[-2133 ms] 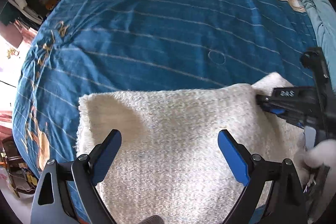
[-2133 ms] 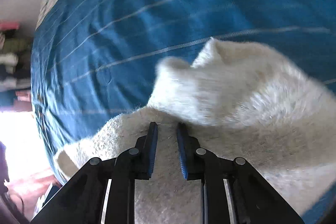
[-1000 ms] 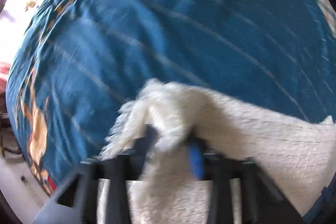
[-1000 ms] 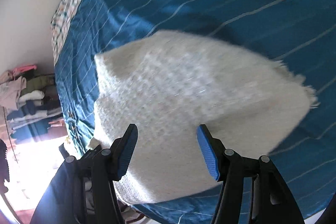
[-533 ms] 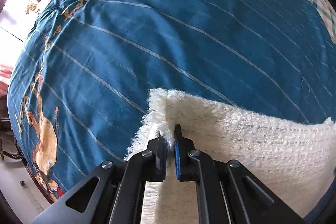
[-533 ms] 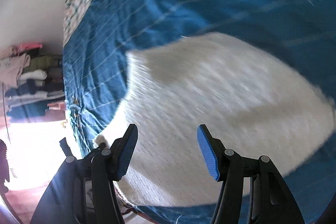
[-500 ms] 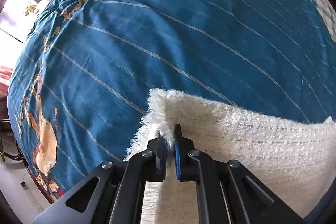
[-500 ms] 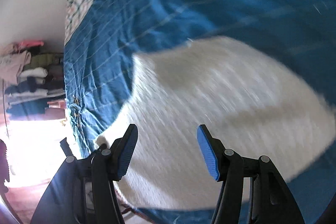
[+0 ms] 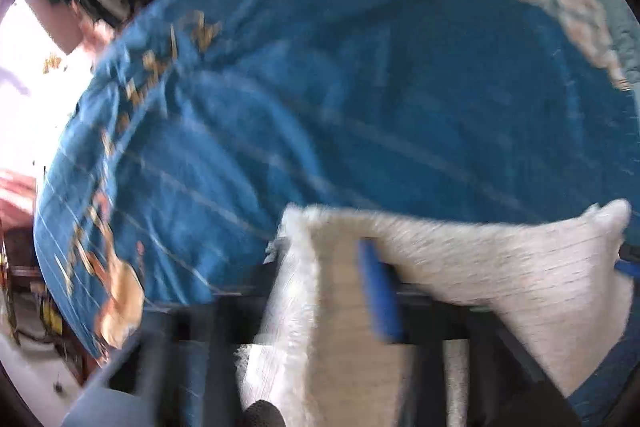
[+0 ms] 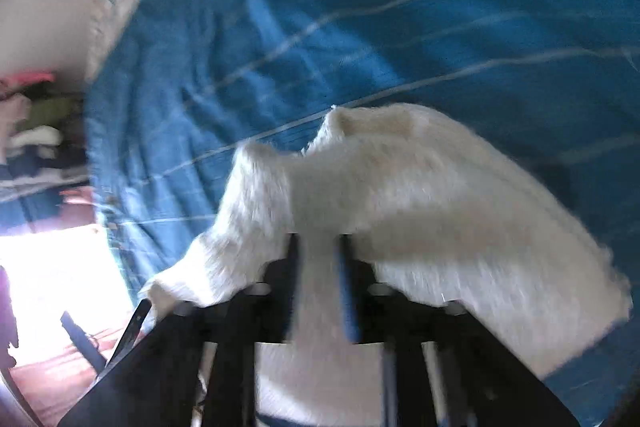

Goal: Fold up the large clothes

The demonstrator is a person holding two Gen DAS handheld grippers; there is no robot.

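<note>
Left tongs [image 9: 324,291] opening; right tongs [image 10: 318,279] closing, both angled down

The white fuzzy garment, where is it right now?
The white fuzzy garment lies low in both wrist views on the blue bedspread, bunched between each tool's fingers.

The left gripper [image 9: 324,291], clamped tight on the corner of the white knit sweater [image 9: 500,275] half a second ago, is opening its jaws, with a fold of the knit draped between them (the blur hides any contact). The right gripper [image 10: 320,287], earlier hovering wide above the flat sweater [image 10: 400,195], is closing its jaws around a raised ridge of it, and the fabric is now bunching up over the blue striped bedspread [image 10: 400,27].
</note>
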